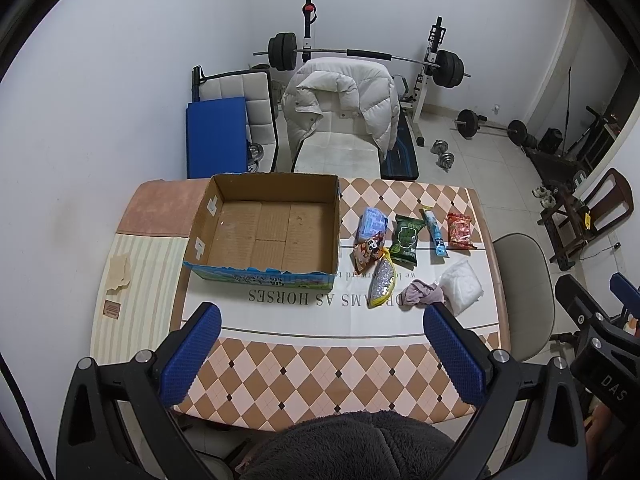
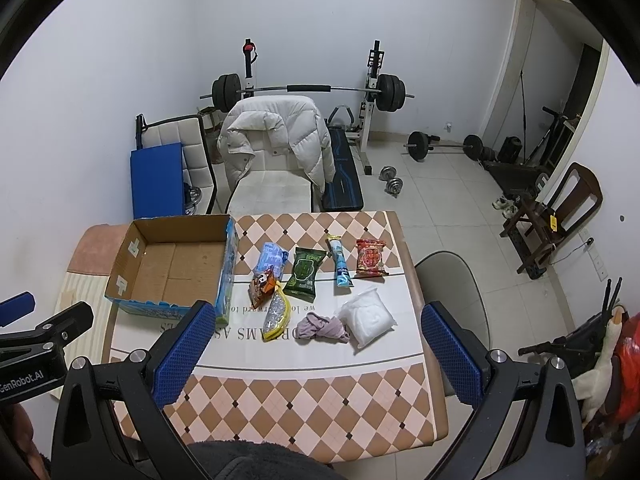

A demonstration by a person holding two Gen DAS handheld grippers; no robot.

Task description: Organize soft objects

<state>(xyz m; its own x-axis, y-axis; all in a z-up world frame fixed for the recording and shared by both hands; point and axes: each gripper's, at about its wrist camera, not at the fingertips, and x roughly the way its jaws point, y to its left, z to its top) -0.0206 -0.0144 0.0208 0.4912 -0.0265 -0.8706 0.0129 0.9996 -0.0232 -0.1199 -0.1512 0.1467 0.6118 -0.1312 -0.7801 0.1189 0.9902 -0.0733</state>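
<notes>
An open cardboard box [image 1: 264, 232] [image 2: 176, 268] stands empty on the left of the table. To its right lie soft packets: a blue pack [image 1: 374, 224], an orange snack bag [image 1: 366, 254], a green packet [image 1: 408, 240], a yellow-edged pouch [image 1: 382, 284], a blue tube [image 1: 435, 232], a red packet [image 1: 462, 230], a mauve cloth [image 1: 422, 294] [image 2: 324, 328] and a white plastic bag [image 1: 462, 286] [image 2: 368, 316]. My left gripper [image 1: 322, 356] and right gripper [image 2: 316, 352] hover open above the table's near edge, holding nothing.
The table [image 1: 320, 376] wears a checkered cloth. A grey chair [image 1: 524, 280] stands at its right side, a white chair with a puffy jacket [image 1: 340, 96] behind. A weight bench, barbells and dumbbells [image 2: 392, 180] fill the floor beyond. A dark fleece sleeve [image 1: 348, 444] shows at the bottom.
</notes>
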